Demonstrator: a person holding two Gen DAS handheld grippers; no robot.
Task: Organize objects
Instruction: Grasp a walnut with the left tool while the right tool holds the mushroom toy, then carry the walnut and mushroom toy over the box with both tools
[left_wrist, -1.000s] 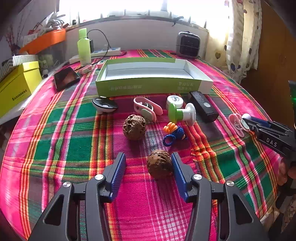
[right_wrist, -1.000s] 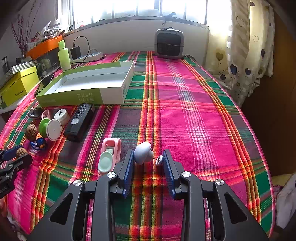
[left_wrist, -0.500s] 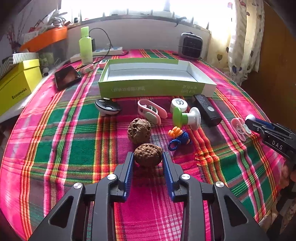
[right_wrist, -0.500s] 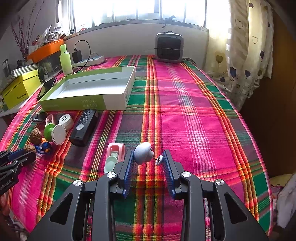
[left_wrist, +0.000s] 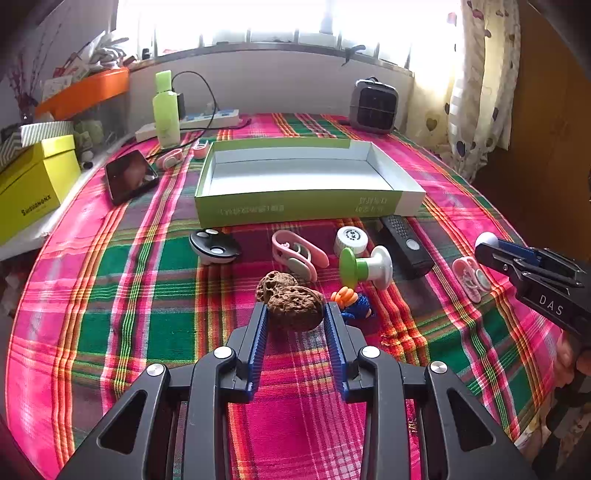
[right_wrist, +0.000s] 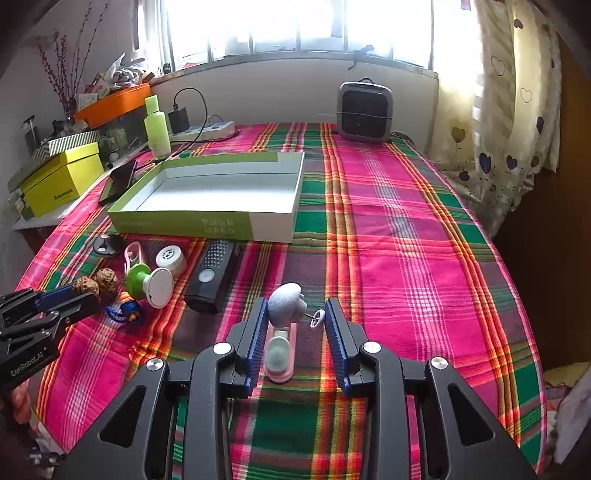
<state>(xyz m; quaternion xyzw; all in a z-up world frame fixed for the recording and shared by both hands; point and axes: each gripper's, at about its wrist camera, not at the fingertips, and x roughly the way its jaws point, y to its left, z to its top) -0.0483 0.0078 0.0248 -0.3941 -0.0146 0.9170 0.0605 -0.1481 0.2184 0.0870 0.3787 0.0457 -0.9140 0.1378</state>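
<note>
A bed spread with a pink, green and orange plaid cloth carries an open green-and-white cardboard box, a black remote, a wrinkled brown walnut, a pale-green bottle and a grey square heater.

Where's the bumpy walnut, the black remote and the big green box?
walnut (left_wrist: 293, 308), left wrist view, on its wrinkled shell front
black remote (right_wrist: 210, 275), right wrist view, on its round button
green box (left_wrist: 295, 211), left wrist view, on its front outer wall
</note>
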